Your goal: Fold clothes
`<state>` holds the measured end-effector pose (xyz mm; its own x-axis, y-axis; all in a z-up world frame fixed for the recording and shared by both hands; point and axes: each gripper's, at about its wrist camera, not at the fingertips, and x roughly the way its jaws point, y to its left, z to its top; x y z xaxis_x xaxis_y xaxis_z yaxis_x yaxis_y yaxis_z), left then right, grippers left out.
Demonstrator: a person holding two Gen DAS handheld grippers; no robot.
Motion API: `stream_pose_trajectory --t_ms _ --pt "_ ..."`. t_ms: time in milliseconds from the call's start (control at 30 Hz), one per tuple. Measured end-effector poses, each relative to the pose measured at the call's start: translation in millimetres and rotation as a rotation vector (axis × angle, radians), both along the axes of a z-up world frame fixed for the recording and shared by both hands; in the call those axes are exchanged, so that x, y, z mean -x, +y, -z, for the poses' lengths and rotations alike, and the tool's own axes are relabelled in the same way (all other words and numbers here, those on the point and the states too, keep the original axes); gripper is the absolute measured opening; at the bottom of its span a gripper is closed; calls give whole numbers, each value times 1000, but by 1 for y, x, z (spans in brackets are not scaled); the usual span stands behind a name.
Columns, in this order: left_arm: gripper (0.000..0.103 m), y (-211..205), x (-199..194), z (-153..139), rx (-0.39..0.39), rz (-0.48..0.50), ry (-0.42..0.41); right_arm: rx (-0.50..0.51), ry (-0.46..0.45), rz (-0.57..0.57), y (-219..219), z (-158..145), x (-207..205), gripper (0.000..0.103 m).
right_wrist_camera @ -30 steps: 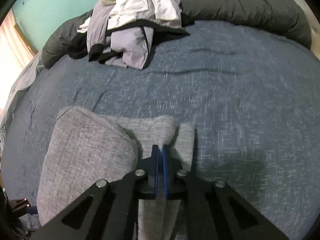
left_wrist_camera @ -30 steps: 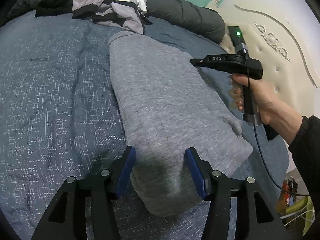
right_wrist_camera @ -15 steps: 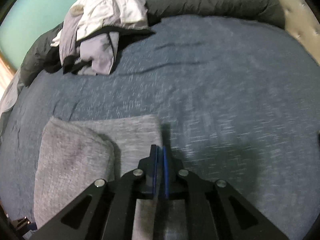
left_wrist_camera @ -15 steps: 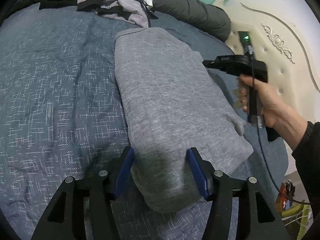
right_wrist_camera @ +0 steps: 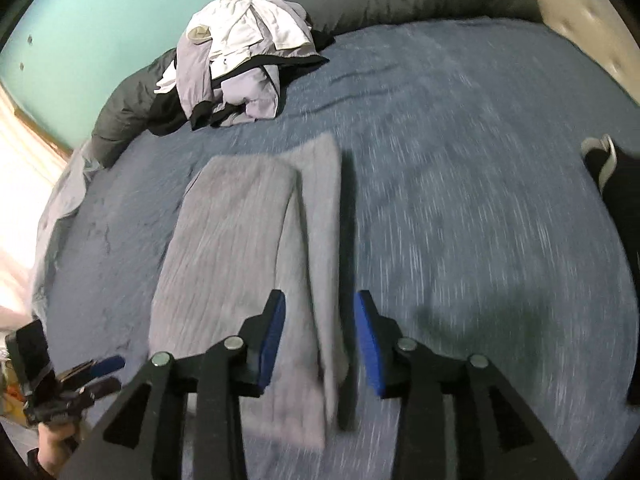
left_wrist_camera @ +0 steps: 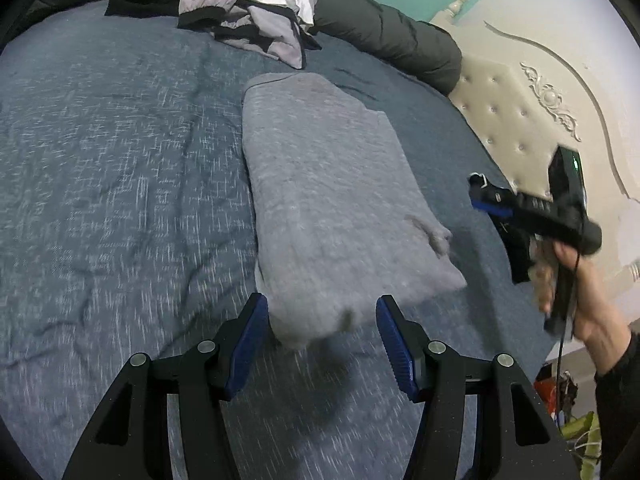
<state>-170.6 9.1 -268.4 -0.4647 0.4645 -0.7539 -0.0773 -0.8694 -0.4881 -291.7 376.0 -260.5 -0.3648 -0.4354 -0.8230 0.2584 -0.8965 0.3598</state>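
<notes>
Left wrist view: my left hand-held gripper (left_wrist_camera: 318, 336) has its blue-padded fingers (left_wrist_camera: 394, 340) spread wide, holding nothing. The folded grey knit garment (left_wrist_camera: 332, 208) lies lengthwise on the dark blue speckled bed cover (left_wrist_camera: 120, 160), and its near end sits between the finger tips without touching either pad. At the far edge of the bed I see a heap of unfolded white, lilac and black clothes (left_wrist_camera: 256, 12) against a dark grey rolled duvet (left_wrist_camera: 388, 40). The cream tufted headboard (left_wrist_camera: 532, 112) stands at right. My right hand-held gripper (left_wrist_camera: 486, 194) is in the air to the right of the garment, clear of it; from this view I cannot tell its opening.

Right wrist view: my right hand-held gripper (right_wrist_camera: 320, 340) is wide open and empty. The folded grey knit garment (right_wrist_camera: 248, 240) lies left of centre, with its right-hand fold (right_wrist_camera: 324, 208) running between the blue pads (right_wrist_camera: 370, 342). The clothes heap (right_wrist_camera: 240, 64) lies far left. The left hand-held gripper (right_wrist_camera: 102, 376) shows at the near-left corner.
</notes>
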Motion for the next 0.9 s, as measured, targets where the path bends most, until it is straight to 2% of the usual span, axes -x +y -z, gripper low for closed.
stream_pose_trajectory --t_ms 333,533,733,800,833,900 --pt "61 -15 -35 -18 -27 -27 2 44 -10 72 12 -21 -84 37" --pt "61 -26 -47 -21 -31 -30 -7 29 5 104 13 -35 -101 38" --pt "61 -35 -47 -22 -64 -35 -24 47 -5 118 11 -34 -109 39" --pt "64 -34 -43 -18 -79 -32 -44 73 -14 114 10 -30 -108 47" --pt "65 -33 -40 -15 -82 -30 -53 82 -20 108 9 -26 -106 61" --pt "65 -30 -33 -9 -80 -27 -68 88 -36 93 4 -17 -101 64"
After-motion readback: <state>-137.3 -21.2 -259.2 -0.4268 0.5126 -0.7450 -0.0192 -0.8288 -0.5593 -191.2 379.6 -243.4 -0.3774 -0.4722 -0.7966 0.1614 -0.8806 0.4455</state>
